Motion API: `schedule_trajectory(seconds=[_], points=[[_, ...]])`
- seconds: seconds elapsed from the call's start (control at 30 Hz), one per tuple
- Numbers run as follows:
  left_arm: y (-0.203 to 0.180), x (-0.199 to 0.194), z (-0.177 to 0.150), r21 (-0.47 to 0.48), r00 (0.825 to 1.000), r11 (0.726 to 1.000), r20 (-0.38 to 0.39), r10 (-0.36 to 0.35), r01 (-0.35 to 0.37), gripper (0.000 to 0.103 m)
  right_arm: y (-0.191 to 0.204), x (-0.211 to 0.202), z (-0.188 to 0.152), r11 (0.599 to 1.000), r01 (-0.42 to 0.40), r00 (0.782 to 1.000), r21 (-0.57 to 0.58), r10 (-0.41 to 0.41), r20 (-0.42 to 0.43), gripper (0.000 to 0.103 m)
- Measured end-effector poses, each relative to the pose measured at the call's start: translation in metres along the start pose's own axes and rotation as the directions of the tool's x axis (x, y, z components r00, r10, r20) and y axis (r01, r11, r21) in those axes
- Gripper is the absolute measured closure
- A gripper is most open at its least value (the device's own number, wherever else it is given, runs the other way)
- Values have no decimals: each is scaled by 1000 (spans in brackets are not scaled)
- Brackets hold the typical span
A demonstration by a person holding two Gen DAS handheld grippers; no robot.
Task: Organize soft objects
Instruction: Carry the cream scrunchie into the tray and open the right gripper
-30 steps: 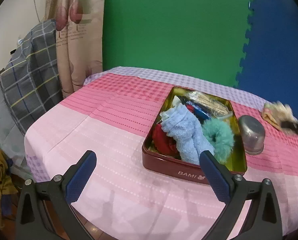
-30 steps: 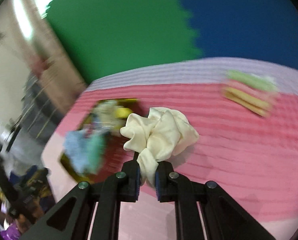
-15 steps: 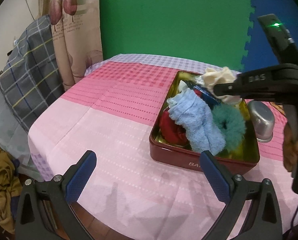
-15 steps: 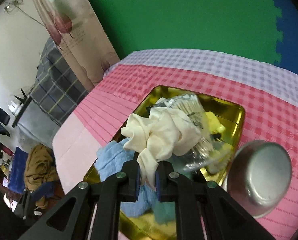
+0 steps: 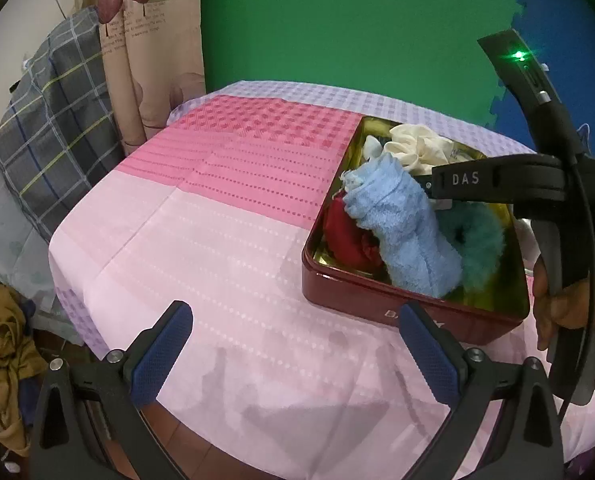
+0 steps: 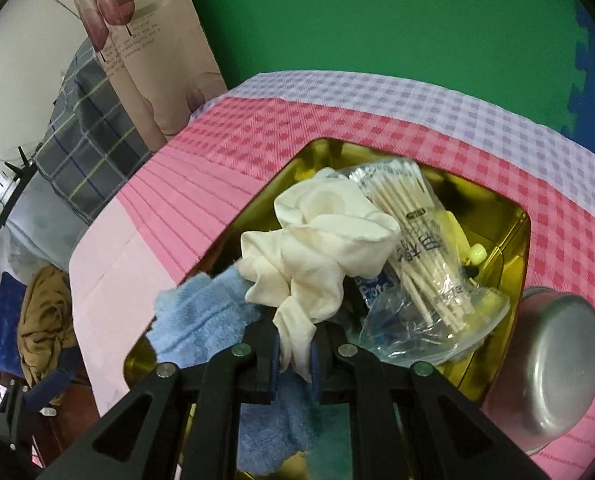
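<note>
A red tin point(image 5: 377, 300) with a gold inside point(image 6: 513, 216) stands on the pink tablecloth. In it lie a light blue towel point(image 5: 401, 220), a red cloth point(image 5: 345, 236), a teal scrunchie point(image 5: 473, 236) and a bag of cotton swabs point(image 6: 421, 244). My right gripper point(image 6: 293, 352) is shut on a cream scrunchie point(image 6: 321, 240) and holds it low over the tin's far end, where it also shows in the left wrist view point(image 5: 417, 148). My left gripper point(image 5: 297, 356) is open and empty over the table's near edge, left of the tin.
An upturned steel bowl point(image 6: 553, 368) stands just right of the tin. A plaid cloth point(image 5: 53, 120) and a curtain point(image 5: 153, 52) hang beyond the table's left edge. Green and blue foam mats point(image 5: 337, 20) form the back wall.
My right gripper has carried the cream scrunchie from the right side of the table over the tin and lowered it towards the far end. My left gripper has drifted slightly left.
</note>
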State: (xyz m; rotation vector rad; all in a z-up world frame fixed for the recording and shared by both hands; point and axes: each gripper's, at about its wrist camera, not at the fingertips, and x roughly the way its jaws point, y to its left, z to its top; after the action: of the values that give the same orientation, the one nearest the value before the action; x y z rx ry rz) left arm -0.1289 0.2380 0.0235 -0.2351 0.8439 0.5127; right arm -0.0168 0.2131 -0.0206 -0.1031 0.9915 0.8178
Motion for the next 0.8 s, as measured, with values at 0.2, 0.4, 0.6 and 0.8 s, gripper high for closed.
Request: schedule_trajectory(seconds=[0.2,0.4,0.6,0.8], points=[[-1,1,1,3,1000,1000,-5,3,-3,1,7,5,-4,1000,15,1000,-26,-15,2,88],[-2,3,-1,12,1000,1000,-16,9,-8,1,10,-2,-3,999,20,999,-38,-18,35,62],[-2,4,-2,15,999,1000,-30,11,-11,1,9,-12,-3,999,23,998,-33,-21,64,59],[-3,7,-2,15,999,1000,-39,15,-14,1,4,-27,-9,1000,0,994,-12,2,110,58]])
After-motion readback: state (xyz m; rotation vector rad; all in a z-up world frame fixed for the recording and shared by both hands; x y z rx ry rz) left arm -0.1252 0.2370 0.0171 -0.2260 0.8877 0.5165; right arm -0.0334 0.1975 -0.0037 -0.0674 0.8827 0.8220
